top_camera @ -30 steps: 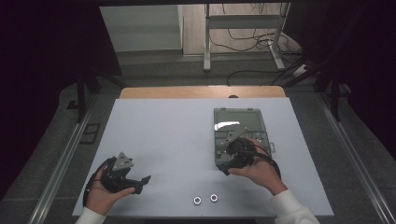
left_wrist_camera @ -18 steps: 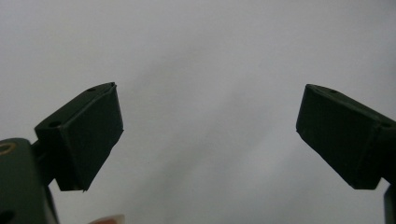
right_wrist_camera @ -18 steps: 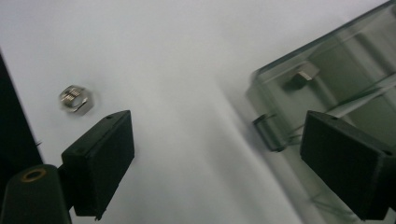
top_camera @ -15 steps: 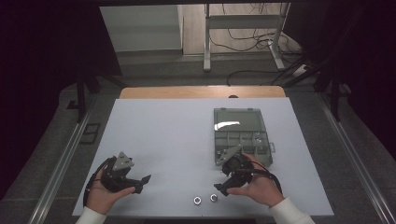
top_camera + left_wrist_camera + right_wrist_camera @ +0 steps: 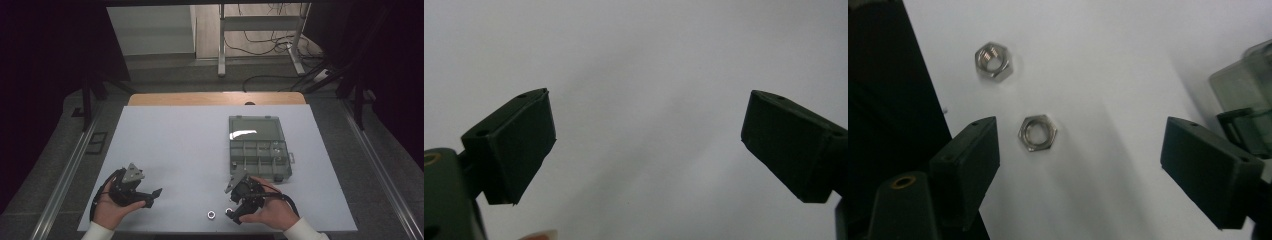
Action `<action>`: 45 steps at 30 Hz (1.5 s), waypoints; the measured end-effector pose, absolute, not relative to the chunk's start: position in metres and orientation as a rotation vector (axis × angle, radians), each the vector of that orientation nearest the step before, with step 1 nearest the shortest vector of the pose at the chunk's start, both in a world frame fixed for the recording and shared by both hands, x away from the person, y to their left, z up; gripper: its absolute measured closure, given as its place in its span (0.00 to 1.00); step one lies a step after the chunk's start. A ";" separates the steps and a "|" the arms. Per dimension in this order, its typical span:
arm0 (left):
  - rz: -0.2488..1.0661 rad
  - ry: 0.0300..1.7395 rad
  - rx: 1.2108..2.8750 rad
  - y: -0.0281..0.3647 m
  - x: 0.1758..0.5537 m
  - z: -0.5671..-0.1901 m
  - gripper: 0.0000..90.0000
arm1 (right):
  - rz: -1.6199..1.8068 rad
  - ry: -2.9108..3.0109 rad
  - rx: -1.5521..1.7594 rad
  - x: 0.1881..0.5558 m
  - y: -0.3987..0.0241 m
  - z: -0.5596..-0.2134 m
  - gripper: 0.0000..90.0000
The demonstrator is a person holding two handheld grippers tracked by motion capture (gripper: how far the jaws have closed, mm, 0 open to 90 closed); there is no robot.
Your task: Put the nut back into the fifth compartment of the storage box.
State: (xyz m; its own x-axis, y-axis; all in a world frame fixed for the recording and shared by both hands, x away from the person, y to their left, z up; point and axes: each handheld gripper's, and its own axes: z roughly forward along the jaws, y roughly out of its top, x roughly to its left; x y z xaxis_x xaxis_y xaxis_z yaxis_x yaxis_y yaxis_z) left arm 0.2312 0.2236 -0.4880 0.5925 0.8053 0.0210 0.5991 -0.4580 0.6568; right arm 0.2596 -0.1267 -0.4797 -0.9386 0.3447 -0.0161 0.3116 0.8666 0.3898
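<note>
Right gripper view: right hand-held gripper (image 5: 1080, 167), jaws apart and just closing, partly hides organizer box (image 5: 1245, 95) beyond nearer nut (image 5: 1037, 133).

High view looks forward and down from above the person's side – whole surface (image 5: 190, 150) seen from far. Left gripper view sits close over bare surface. Right gripper view – close, by the near edge, sharing two nuts (image 5: 1037, 133) with the high view.

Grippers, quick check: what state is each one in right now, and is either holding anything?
Left gripper: open, nothing between its fingers, holding nothing.
Right gripper: open, fingers have just been closing a little; a hex nut lies between them on the table, not gripped.
</note>
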 end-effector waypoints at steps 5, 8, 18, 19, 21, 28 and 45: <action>0.442 1.110 2.213 0.224 0.231 -0.488 0.08 | 0.572 2.967 0.474 0.261 -0.128 -0.483 0.23; 0.441 1.109 2.215 0.224 0.231 -0.489 0.08 | 0.558 2.976 0.450 0.260 -0.127 -0.485 0.24; 0.443 1.106 2.223 0.222 0.231 -0.489 0.08 | 0.476 3.018 0.320 0.258 -0.116 -0.497 0.34; 0.442 1.106 2.222 0.222 0.231 -0.489 0.08 | 0.479 3.021 0.318 0.259 -0.116 -0.498 0.36; 0.443 1.106 2.222 0.222 0.231 -0.489 0.08 | 0.485 3.035 0.291 0.259 -0.114 -0.499 0.40; 0.441 1.107 2.227 0.222 0.231 -0.489 0.08 | 0.460 3.044 0.191 0.260 -0.109 -0.501 0.55; 0.440 1.106 2.226 0.223 0.231 -0.490 0.09 | 0.433 3.080 0.220 0.264 -0.107 -0.498 0.78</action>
